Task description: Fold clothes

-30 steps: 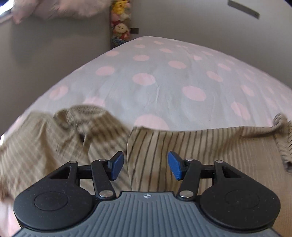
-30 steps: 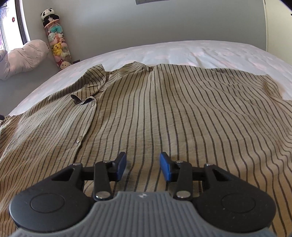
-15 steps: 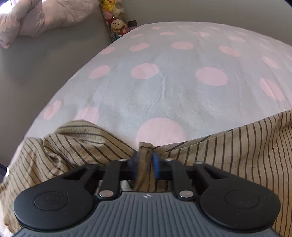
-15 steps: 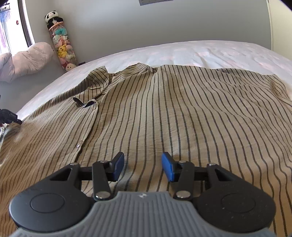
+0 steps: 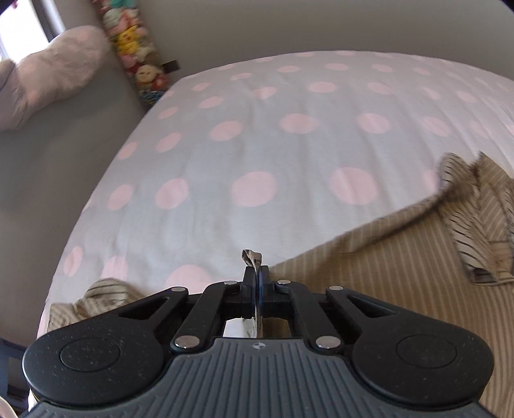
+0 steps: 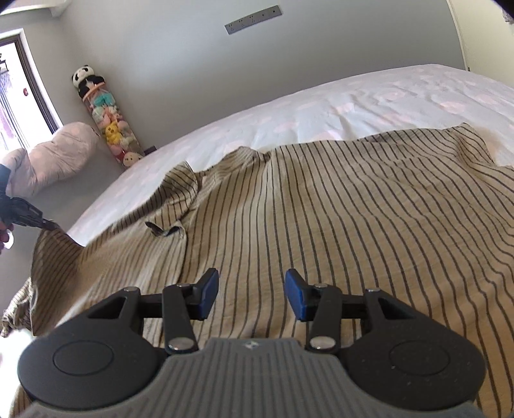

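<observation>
A tan shirt with dark stripes (image 6: 337, 225) lies spread on the bed, its collar (image 6: 180, 183) toward the far left. My left gripper (image 5: 257, 273) is shut on an edge of the shirt (image 5: 369, 257) and lifts it above the bed; a tip of cloth sticks out past the fingertips. In the right wrist view the left gripper (image 6: 48, 224) shows at the left edge, with the cloth raised into a peak. My right gripper (image 6: 252, 291) is open and empty, low over the middle of the shirt.
The bed has a pale cover with pink dots (image 5: 257, 144). A pink pillow (image 6: 54, 154) and a tall tube of plush toys (image 6: 109, 125) stand by the grey wall at the left. A strip of sockets (image 6: 253, 18) is on the wall.
My left gripper closed on the shirt's edge and lifted it up and toward the right. My right gripper stayed open and rose a little over the shirt.
</observation>
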`<state>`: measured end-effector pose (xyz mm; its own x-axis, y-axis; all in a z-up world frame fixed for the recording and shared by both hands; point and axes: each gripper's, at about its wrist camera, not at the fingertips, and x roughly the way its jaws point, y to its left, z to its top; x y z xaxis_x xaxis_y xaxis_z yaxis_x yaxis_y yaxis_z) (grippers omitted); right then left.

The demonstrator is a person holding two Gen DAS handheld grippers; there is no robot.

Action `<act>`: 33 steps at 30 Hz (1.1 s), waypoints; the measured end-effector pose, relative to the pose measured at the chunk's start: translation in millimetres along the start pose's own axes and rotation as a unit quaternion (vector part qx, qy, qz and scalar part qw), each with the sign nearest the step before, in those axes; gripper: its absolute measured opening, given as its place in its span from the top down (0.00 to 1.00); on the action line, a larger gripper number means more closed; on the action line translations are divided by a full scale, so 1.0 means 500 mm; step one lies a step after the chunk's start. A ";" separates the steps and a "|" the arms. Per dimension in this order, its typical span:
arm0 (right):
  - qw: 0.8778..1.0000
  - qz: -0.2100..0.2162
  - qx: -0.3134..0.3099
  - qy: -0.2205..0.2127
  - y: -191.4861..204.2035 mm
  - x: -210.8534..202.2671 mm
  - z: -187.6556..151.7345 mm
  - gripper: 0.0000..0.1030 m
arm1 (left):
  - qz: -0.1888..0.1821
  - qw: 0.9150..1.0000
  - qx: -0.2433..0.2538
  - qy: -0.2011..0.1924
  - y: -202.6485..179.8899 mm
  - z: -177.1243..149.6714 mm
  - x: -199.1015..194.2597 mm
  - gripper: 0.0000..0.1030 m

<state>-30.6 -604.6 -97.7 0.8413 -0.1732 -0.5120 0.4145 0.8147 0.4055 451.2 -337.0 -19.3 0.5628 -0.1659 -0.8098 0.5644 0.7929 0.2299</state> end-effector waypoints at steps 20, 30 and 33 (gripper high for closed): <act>0.999 0.036 0.021 0.002 -0.010 -0.009 0.006 0.52 | -0.048 0.997 0.049 0.035 -0.090 -0.096 -0.036 0.71; 0.999 0.045 0.018 -0.003 0.004 -0.026 0.008 0.50 | -0.031 0.995 0.083 0.052 -0.071 -0.295 -0.091 0.52; 0.999 0.045 0.016 -0.005 0.006 -0.028 0.009 0.50 | -0.009 0.995 0.090 0.035 -0.080 -0.335 -0.083 0.54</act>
<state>-39.6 -602.2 -86.0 0.8787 -0.1058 -0.4656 0.3481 0.8094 0.4730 304.0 -263.8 -85.4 0.5115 -0.1326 -0.8490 0.6770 0.6707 0.3031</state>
